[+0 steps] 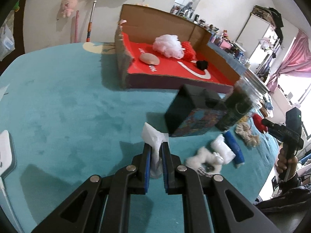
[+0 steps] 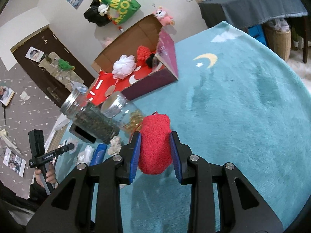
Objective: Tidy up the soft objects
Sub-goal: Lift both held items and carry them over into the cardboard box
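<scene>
White tissue (image 1: 153,136) is clamped by left gripper (image 1: 155,145); red plush (image 2: 154,145) by right gripper (image 2: 155,136). Teal blanket (image 2: 243,106) lies unobstructed beside cardboard box (image 1: 155,23).

In the left wrist view the dark jar (image 1: 236,106) is smeared by blur, its contents unreadable. The white tissue (image 1: 155,145) is partly hidden between the pads (image 1: 148,161). The white tray (image 1: 6,155) is cut off by the picture's edge.

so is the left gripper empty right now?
No, the left gripper is clamped on a white tissue that sticks up between its blue pads.
</scene>
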A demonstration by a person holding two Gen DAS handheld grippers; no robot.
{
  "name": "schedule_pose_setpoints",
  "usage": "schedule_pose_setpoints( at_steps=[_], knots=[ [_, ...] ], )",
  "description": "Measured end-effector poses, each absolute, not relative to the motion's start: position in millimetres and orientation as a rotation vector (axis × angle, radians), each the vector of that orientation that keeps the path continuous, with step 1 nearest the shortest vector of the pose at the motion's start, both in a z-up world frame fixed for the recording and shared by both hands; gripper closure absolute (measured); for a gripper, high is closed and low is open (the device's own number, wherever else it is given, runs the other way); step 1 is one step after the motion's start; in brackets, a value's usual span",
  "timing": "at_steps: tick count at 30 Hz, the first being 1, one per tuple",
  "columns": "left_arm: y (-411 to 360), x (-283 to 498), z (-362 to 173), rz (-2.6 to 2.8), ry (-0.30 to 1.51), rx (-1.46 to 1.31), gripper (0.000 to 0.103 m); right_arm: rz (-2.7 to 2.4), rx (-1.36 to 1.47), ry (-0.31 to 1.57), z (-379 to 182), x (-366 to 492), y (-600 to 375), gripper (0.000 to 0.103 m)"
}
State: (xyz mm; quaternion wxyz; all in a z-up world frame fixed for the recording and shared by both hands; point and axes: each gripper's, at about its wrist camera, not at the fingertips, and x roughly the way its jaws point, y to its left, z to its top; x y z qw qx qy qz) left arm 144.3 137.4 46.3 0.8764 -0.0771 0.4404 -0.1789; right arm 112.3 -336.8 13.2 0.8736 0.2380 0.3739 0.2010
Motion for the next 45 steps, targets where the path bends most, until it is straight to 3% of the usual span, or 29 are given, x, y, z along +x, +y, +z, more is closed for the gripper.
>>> schedule_pose_setpoints(
  at_steps=[23, 45],
  knots=[
    [130.0, 229.4, 61.7, -0.548, 0.959, -0.034, 0.092, 0.533, 0.381, 0.877, 38.4, 204.0, -340.7, 0.074],
    [44.5, 288.9, 120.1, -0.634, 0.902, -0.023, 0.092, 0.744, 0.257, 0.751, 119.6, 253.2, -269.3, 0.074]
  ],
)
